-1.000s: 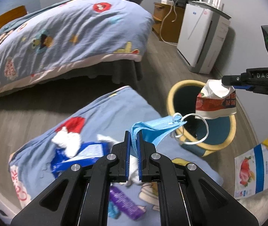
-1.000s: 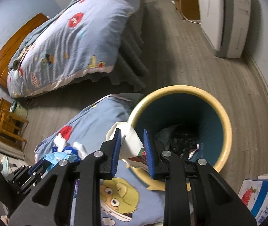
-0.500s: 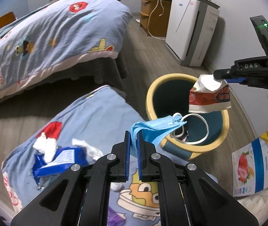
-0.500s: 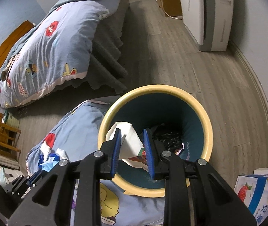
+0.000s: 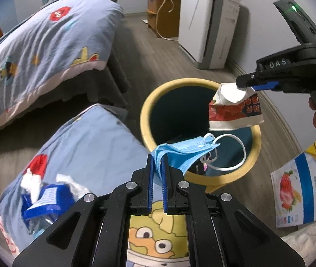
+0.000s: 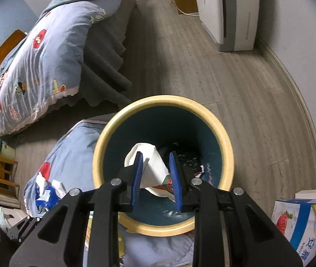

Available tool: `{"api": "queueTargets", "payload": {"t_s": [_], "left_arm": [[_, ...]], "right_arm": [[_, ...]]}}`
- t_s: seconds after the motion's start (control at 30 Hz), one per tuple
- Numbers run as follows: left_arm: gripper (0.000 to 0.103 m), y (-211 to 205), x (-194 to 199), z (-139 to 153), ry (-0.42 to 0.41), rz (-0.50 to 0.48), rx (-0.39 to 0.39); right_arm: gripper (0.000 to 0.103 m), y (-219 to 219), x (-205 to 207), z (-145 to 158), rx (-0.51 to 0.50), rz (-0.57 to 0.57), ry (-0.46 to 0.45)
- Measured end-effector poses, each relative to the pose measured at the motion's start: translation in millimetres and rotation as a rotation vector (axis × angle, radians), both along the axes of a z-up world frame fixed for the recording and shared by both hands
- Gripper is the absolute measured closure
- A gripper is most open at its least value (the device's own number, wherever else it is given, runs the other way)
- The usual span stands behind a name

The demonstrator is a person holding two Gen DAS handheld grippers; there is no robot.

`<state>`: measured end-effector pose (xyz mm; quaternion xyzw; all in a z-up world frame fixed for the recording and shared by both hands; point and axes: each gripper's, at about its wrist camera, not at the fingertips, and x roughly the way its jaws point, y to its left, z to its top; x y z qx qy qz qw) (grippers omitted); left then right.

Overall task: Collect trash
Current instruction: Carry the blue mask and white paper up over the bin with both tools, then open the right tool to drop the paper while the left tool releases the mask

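Note:
A round bin (image 5: 145, 113) (image 6: 228, 153) with a yellow rim and a dark teal inside stands on the floor, with dark trash at its bottom. My left gripper (image 5: 157, 158) is shut on a blue face mask (image 5: 184, 151), whose white ear loops dangle over the bin's near rim. My right gripper (image 6: 155, 164) (image 5: 245, 84) is shut on a crumpled white carton (image 6: 152, 166) (image 5: 235, 111) with red fruit print, held above the bin's opening. A hand grips the right gripper's handle at the right edge of the left wrist view.
A blue cartoon blanket (image 5: 87, 146) on the floor carries a blue wrapper (image 5: 44, 202) and white tissue (image 5: 32, 183). A bed (image 5: 35, 35) lies behind, a white appliance (image 5: 207, 22) against the wall, a strawberry-print box (image 5: 295, 189) at right.
Both grippers moved toward the bin and lower; the carton now hangs over the bin's opening and the mask's loops over its near rim. Both grips are unchanged.

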<state>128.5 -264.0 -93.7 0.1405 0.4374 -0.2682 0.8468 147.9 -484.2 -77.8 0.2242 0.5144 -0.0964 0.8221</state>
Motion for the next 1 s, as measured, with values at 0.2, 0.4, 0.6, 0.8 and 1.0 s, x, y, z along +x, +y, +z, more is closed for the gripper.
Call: {"api": "queueTargets", "payload": {"t_s": [0.2,0.4,0.6,0.8,1.0], "left_arm": [[0.096,-16.6,-5.6,-5.8,-0.014,-0.032,0.013],[0.096,-28.6,-6.0,-14.7,-0.041,-0.046,0.057],[0.096,-35.5,-2.6,-17.1,-0.075,-0.04,0.072],[0.096,-38.3,-3.8,-14.8,-0.094,-0.049,0.053],[0.086,-36.6,-4.4,-11.3,-0.099,-0.055,0.035]], "right_arm": [[0.079,-9.2,-3.1,-6.2,-0.015,-0.024,0.027],[0.079,-7.8,-2.2,-8.3,-0.026,-0.019,0.036],[0.079,-6.6,-1.9,-9.4,-0.027,-0.023,0.031],[0.079,-7.0,-2.3,-7.8,-0.036,-0.025,0.014],[0.069,-4.8,-1.9,-4.2,-0.055,-0.027,-0.001]]}}
